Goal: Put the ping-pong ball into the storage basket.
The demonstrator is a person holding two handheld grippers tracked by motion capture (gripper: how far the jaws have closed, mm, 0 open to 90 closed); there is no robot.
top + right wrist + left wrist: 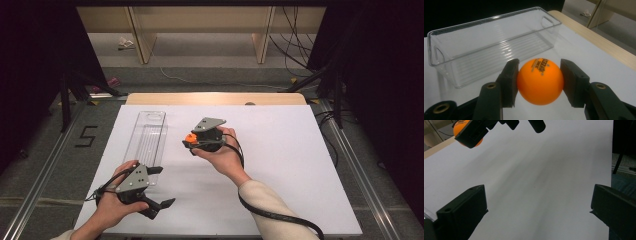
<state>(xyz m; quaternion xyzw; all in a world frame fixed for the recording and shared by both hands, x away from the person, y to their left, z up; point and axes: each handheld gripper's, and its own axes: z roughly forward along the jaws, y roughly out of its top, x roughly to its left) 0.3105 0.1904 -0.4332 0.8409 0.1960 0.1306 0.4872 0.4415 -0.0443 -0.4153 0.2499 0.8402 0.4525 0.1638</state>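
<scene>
An orange ping-pong ball (pixel 540 81) with black print sits squeezed between the two black jaws of my right gripper (pixel 539 82). From above, that gripper (pixel 190 141) is held over the middle of the white sheet, the ball (pixel 190 137) at its tip, pointing left toward a clear plastic bin (pixel 146 142). The bin (pixel 491 45) is long, ribbed inside and holds nothing. My left gripper (pixel 161 186) hovers near the front left of the table with jaws wide apart and nothing between them. The left gripper view (pixel 537 205) looks across bare sheet to the ball (pixel 466 132) far off.
A white sheet (pixel 280 165) covers the wooden table (pixel 215 98). Dark floor with metal rails flanks the table; a "5" is marked on the floor (pixel 86 136) at left. Wooden furniture legs and cables stand beyond the far edge.
</scene>
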